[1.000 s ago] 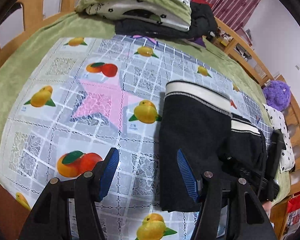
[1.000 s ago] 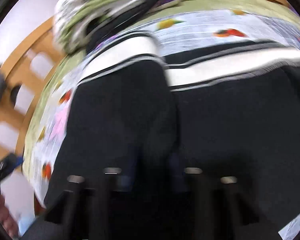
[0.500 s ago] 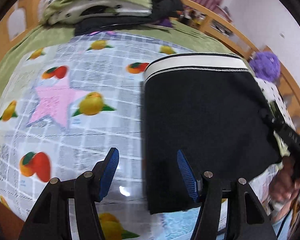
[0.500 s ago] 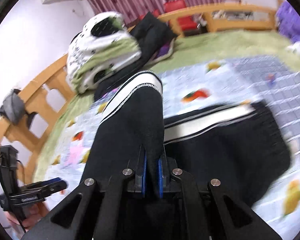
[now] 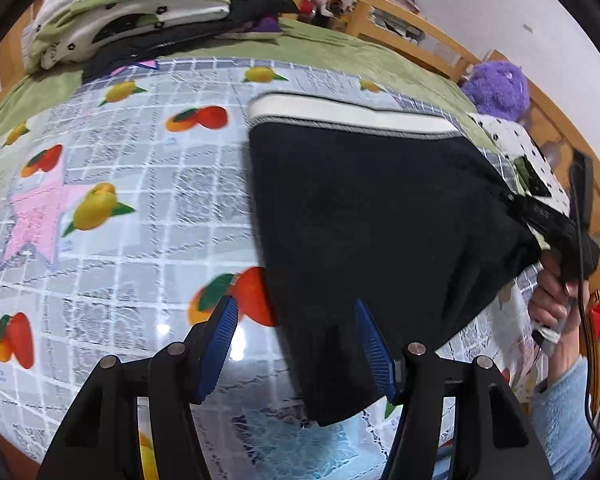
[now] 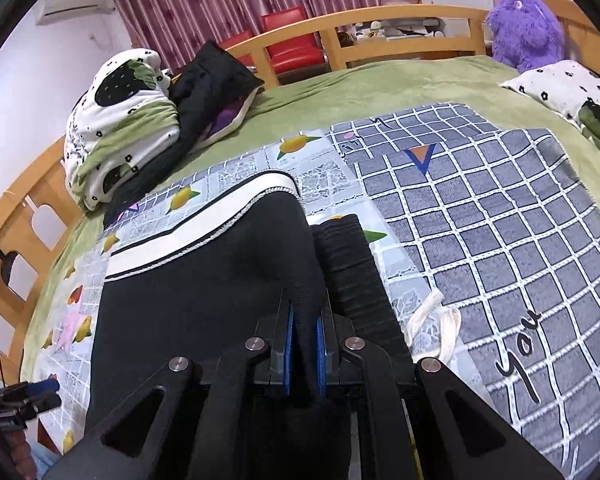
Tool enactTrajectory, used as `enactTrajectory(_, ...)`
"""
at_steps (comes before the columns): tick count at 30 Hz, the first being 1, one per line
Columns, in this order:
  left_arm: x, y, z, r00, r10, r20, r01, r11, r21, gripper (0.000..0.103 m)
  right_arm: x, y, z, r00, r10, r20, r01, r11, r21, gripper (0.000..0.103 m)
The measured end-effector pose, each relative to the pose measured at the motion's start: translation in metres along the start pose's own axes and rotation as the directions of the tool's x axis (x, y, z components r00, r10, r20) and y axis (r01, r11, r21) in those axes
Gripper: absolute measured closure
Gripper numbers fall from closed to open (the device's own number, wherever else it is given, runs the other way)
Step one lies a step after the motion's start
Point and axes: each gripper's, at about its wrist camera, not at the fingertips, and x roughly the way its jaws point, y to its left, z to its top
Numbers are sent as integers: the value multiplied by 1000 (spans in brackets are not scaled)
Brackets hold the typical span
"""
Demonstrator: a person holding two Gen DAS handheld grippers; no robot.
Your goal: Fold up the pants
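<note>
Black pants (image 5: 364, 216) with a white striped waistband (image 5: 340, 110) lie folded on the fruit-print cloth (image 5: 132, 200). My left gripper (image 5: 296, 344) is open and empty, with the pants' near left edge between its blue pads. My right gripper (image 6: 303, 344) is shut on a fold of the pants (image 6: 204, 312) and holds it pinched up; it shows at the right edge of the left wrist view (image 5: 540, 216). A ribbed black cuff (image 6: 352, 264) lies just right of the pinched fold, and a white drawstring (image 6: 432, 320) lies beside it.
A pile of folded bedding and dark clothes (image 5: 140, 12) sits at the far end of the green bed cover (image 6: 380, 84). A grey grid blanket (image 6: 500, 220), a purple plush toy (image 6: 524, 36) and a spotted pillow (image 6: 568, 88) are to the right. Wooden rails (image 6: 380, 24) ring the bed.
My right gripper has pulled the pinched fold of pants to the right, spreading the top layer over the lower one. The left gripper stayed open and shifted along the near edge.
</note>
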Motion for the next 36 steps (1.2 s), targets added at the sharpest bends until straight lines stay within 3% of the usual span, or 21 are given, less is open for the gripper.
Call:
enactTrajectory(2,4,-3,-3,1000,-12,-5,12,1000,0,45,7,-2,-2,999,-30,-16,30,999,-18,92)
enactTrajectory(5,10,-7,-11,1000,-24,-8,24,1000,-8,45,11,-4,-13,994,-101,-51,97,993,-64,75)
enactTrajectory(8,22,-7,-25,999,-30,-17,29,999,-31,45,-19,-1,-25,989,-146,-3,145,984,-107,74)
enactTrajectory(10,35,-7,-35,999,-36,-24,35,998,-47,44,-41,2,-39,993,-105,55,110,987,-113,74)
enactTrajectory(12,43,-7,-44,998,-64,-12,63,996,-59,43,-41,5,-58,998,-58,11,59,991,-118,74)
enactTrajectory(14,47,-4,-45,995,-95,-17,93,993,-72,39,-24,5,-74,992,-120,-37,115,985,-133,74)
enactTrajectory(16,46,0,-40,993,-115,-31,113,990,-84,40,-17,10,-84,985,-170,-18,163,966,-203,74)
enactTrajectory(18,39,6,-33,991,-131,-25,128,987,-94,40,-26,11,-78,986,-167,-20,159,963,-217,74)
enactTrajectory(20,33,9,-25,995,-101,5,101,991,-90,41,-39,8,-70,992,-123,13,124,975,-184,72)
enactTrajectory(23,33,17,-5,997,-75,26,77,993,-91,41,-46,3,-47,992,-92,83,104,983,-152,49)
enactTrajectory(24,35,19,1,996,-80,27,82,992,-96,41,-41,0,-36,992,-88,86,99,986,-132,49)
enactTrajectory(30,65,30,31,993,-110,52,115,987,-108,41,37,-12,-6,992,-24,-122,14,997,-81,45)
enactTrajectory(33,95,33,40,982,-187,20,188,972,-142,41,51,-4,-1,988,-51,-145,28,988,-151,45)
enactTrajectory(36,108,34,49,958,-282,44,285,939,-191,47,55,-3,-2,988,-42,-146,18,987,-161,47)
